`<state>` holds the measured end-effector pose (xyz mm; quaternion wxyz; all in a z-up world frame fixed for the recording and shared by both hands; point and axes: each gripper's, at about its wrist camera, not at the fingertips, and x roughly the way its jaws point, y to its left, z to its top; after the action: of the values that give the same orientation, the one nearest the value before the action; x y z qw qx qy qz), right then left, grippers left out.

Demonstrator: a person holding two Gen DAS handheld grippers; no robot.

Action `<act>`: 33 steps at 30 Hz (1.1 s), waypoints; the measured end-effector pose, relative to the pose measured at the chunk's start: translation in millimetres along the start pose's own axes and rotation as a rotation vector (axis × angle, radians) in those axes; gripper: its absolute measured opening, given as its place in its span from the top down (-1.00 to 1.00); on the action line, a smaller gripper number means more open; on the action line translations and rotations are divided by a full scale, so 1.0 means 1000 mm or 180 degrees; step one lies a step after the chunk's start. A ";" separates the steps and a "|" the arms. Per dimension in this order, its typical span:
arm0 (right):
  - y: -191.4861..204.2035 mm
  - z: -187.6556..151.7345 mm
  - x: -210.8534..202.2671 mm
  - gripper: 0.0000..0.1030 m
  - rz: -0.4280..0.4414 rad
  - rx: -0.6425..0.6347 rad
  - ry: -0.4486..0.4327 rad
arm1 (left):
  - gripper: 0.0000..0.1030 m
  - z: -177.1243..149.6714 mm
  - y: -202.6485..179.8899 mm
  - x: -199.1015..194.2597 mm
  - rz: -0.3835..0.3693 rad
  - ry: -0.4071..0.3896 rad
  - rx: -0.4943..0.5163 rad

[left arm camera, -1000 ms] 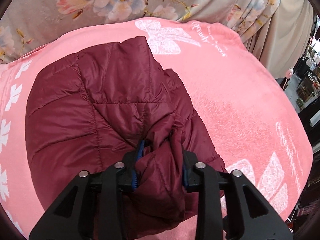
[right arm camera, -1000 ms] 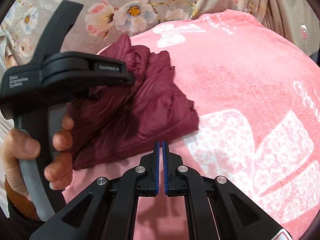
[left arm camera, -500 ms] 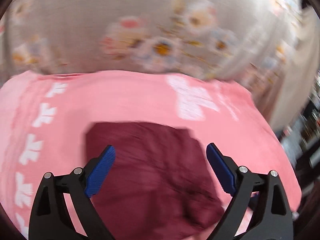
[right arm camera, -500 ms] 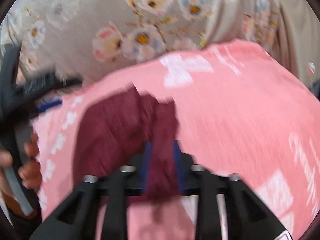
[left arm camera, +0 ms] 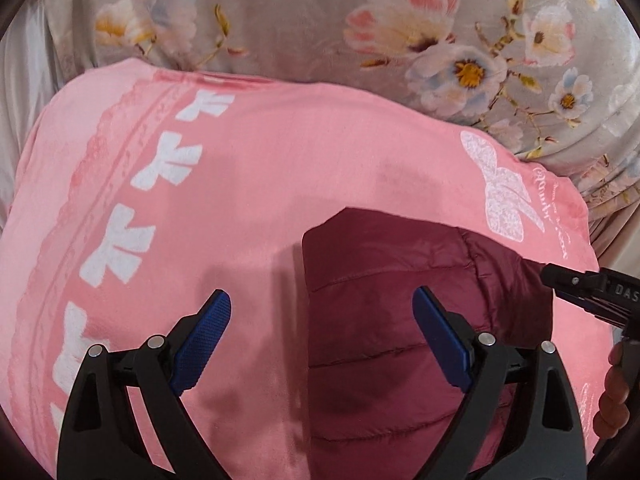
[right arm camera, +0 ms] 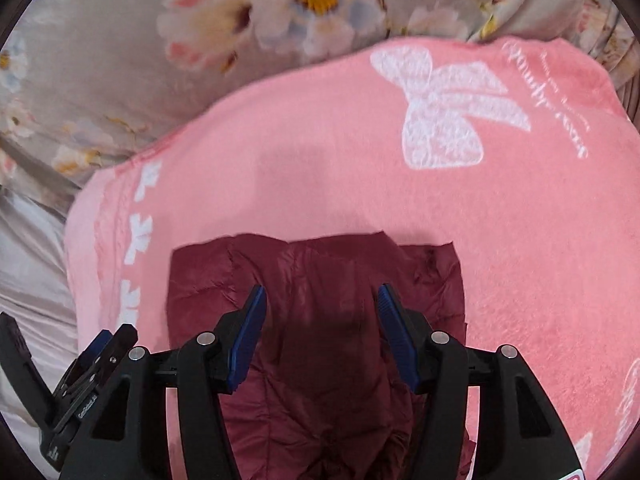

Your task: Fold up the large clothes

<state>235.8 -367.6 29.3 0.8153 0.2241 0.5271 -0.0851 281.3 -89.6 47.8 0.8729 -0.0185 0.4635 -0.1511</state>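
A maroon quilted jacket [left arm camera: 384, 280] lies folded into a compact bundle on a pink blanket [left arm camera: 240, 168]. My left gripper [left arm camera: 320, 304] hovers above the jacket's left edge, open wide, with nothing pressed between its blue pads. My right gripper [right arm camera: 322, 300] hangs over the middle of the jacket [right arm camera: 320, 268]; its jaws are opening and the pads stand clear of the fabric below. Each gripper shows in the other's view: the right gripper [left arm camera: 588, 292] at the right edge, the left gripper [right arm camera: 92, 360] at the lower left.
The blanket carries white bow prints [right arm camera: 444, 108] and covers a bed with a grey floral sheet [left arm camera: 360, 20] behind it. Pale plain bedding [right arm camera: 28, 264] lies to the left. A person's fingers [left arm camera: 616, 392] show at the right edge.
The left gripper let go of the jacket fold it pinched, opened wide and pulled away to the left. The right gripper, shut before, moved over the jacket and spread its jaws.
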 end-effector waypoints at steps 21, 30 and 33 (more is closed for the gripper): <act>-0.059 -0.069 -0.028 0.91 0.0023 -0.0053 -0.0844 | -0.74 0.001 -0.039 0.014 -0.0382 0.0158 0.0093; -0.079 -0.086 0.020 0.91 -0.0235 0.0026 -0.0892 | -0.74 -0.015 -0.094 0.064 -0.0258 0.0350 0.0300; -0.082 -0.094 0.025 0.91 -0.0297 -0.0002 -0.0981 | -0.75 -0.021 -0.102 0.072 -0.0178 0.0295 0.0390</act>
<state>138.6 -394.4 -48.4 0.8817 0.1834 0.4057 -0.1560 277.3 -204.8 -4.6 0.8455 0.0290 0.4925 -0.2043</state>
